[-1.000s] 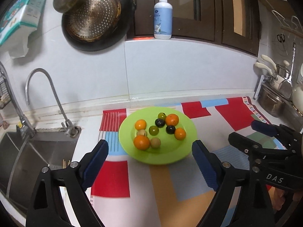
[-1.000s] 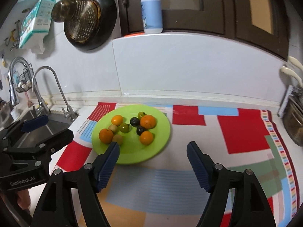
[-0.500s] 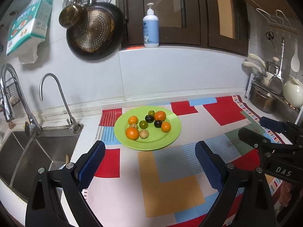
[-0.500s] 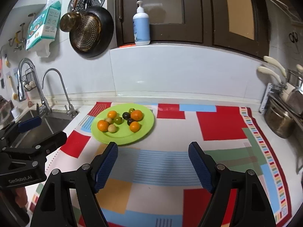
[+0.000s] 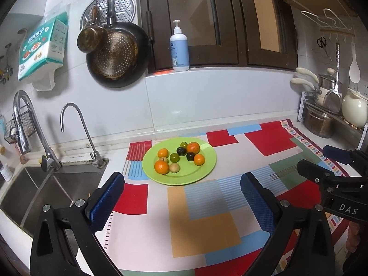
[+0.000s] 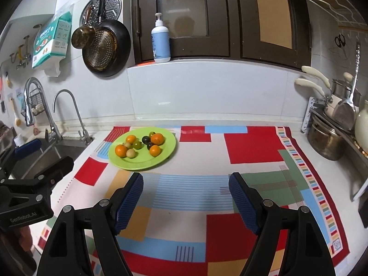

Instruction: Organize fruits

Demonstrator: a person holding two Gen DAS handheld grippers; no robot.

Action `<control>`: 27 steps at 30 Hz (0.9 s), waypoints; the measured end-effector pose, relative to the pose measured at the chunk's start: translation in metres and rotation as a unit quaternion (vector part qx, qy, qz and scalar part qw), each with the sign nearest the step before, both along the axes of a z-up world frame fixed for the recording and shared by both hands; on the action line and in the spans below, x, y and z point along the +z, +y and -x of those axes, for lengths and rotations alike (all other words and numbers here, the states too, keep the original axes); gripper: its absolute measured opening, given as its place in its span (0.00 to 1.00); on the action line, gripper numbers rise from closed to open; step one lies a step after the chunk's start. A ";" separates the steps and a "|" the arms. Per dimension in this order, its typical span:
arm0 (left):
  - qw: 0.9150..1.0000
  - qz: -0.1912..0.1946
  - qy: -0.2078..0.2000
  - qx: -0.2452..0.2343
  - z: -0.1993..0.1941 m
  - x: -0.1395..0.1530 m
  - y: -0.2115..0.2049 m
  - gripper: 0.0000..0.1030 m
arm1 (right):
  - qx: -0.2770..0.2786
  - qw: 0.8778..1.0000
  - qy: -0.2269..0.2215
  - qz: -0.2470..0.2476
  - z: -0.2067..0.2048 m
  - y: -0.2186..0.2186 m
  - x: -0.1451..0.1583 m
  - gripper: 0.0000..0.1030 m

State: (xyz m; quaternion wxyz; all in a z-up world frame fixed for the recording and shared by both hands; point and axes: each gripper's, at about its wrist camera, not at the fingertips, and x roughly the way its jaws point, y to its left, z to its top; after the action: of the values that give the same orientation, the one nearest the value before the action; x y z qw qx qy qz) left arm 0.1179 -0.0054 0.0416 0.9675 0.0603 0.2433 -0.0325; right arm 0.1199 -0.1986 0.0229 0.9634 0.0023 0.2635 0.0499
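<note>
Where the fruits [image 5: 179,157] cluster on a green plate [image 5: 207,165] at the patterned mat's [image 5: 202,225] far left, near the sink [image 5: 46,191], left gripper [image 5: 181,197] and right gripper [image 6: 185,197] hover nearer, jaws spread wide, empty.

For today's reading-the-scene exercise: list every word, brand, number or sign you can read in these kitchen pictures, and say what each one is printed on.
"DAS": on the right gripper body, seen from the left wrist view.
"GenRobot.AI": on the left gripper body, seen from the right wrist view.
Green and white box on the wall: printed characters and pictures, too blurred to read.
Pump bottle on the ledge: a label with a small picture, text too small to read.
</note>
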 end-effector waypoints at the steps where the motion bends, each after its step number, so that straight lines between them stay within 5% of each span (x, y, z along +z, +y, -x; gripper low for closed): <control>1: 1.000 0.001 0.001 -0.001 0.001 0.000 -0.001 1.00 | -0.003 1.000 -0.001 0.000 0.002 -0.002 0.000 0.75; 27: 1.000 0.001 -0.007 -0.002 0.015 0.007 -0.002 1.00 | -0.012 1.000 -0.012 0.002 0.017 -0.008 0.005 0.75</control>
State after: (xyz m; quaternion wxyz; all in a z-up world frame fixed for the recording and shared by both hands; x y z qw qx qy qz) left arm 0.1025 -0.0075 0.0490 0.9692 0.0603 0.2366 -0.0338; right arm 0.1031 -0.2064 0.0275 0.9670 0.0026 0.2522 0.0374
